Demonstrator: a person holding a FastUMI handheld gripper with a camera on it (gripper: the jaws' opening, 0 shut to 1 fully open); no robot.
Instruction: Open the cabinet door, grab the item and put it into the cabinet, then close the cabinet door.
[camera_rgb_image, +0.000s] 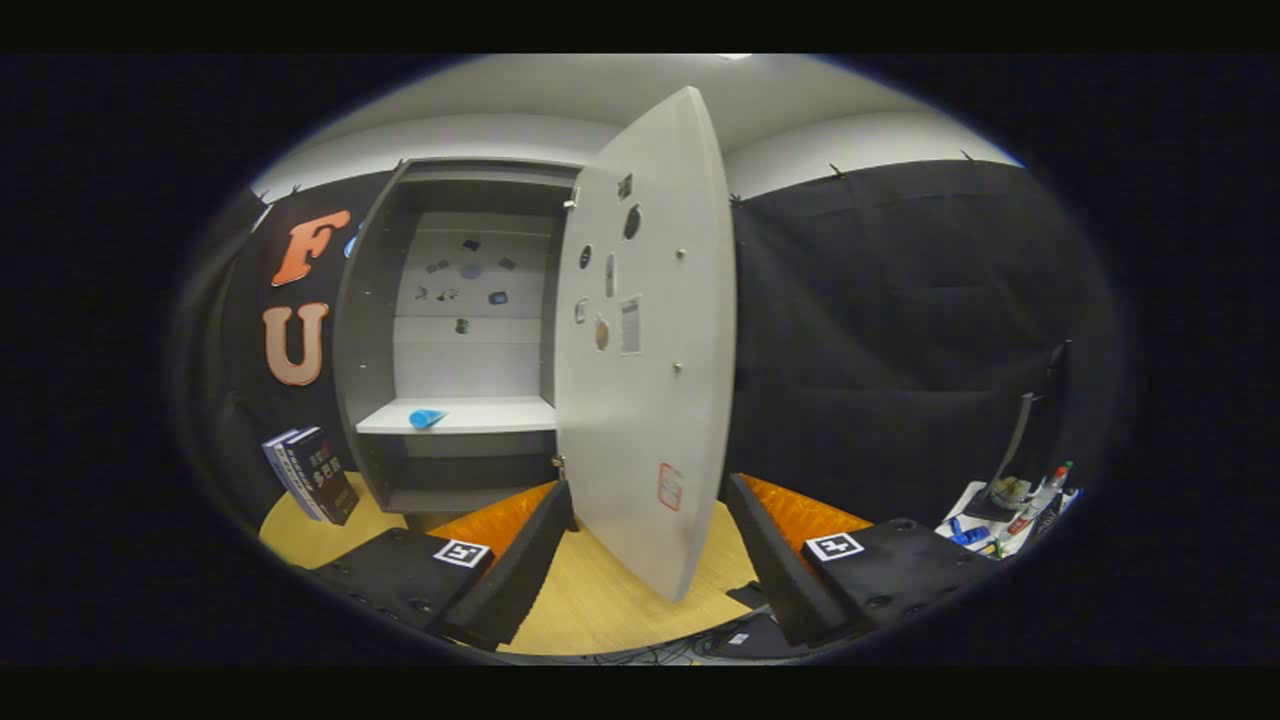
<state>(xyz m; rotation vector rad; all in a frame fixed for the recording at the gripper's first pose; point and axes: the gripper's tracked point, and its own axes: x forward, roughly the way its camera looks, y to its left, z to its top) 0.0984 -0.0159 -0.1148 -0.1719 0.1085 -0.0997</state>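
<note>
A grey cabinet (372, 330) stands on the wooden table ahead of me, and its door (650, 350) is swung wide open toward me, hinged on the cabinet's right side. On the middle shelf (500, 415) lies a small blue item (427, 418), near the shelf's left front. My gripper (648, 545) is open, with nothing between its fingers (520, 570). The door's lower edge hangs just ahead of the fingertips, between the two fingers. Small stickers dot the door and the cabinet's back wall.
Two dark books (312, 475) lean against the cabinet's left side. On the far right a white tray (1000, 520) holds bottles and small tools. Cables (680, 650) lie on the wooden table (610, 600) under the fingers.
</note>
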